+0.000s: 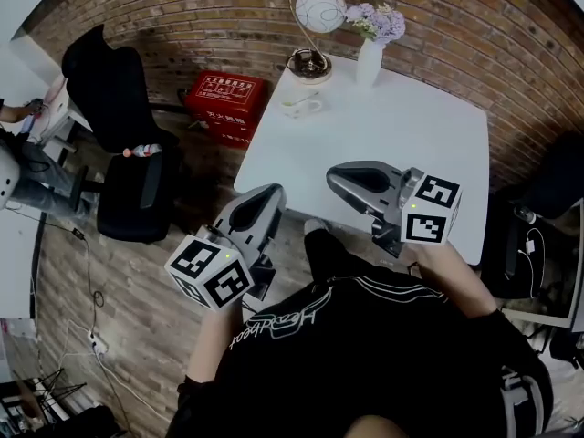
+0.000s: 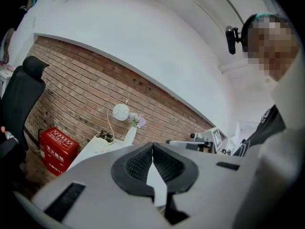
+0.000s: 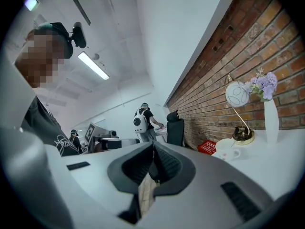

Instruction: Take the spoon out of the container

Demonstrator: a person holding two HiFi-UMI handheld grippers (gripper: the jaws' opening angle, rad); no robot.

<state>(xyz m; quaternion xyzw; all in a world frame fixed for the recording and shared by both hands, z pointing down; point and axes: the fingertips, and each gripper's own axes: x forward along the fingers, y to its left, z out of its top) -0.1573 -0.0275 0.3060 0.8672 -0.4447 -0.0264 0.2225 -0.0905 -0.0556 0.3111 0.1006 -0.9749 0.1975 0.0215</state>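
Note:
A small white cup on a saucer (image 1: 301, 107) stands at the far left of the white table (image 1: 429, 144), with a pale spoon lying across it. The right gripper view shows the same cup (image 3: 228, 152) ahead to the right. My left gripper (image 1: 272, 193) hangs just off the table's near left edge, its jaws pressed together on nothing (image 2: 152, 148). My right gripper (image 1: 334, 177) hovers over the near part of the table, also shut and empty (image 3: 153, 148). Both are well short of the cup.
A globe lamp (image 1: 312, 26) and a white vase of lilac flowers (image 1: 370, 55) stand at the table's far edge, close to the cup. A red box (image 1: 226, 100) and a black office chair (image 1: 128, 144) are on the floor to the left. Brick wall behind.

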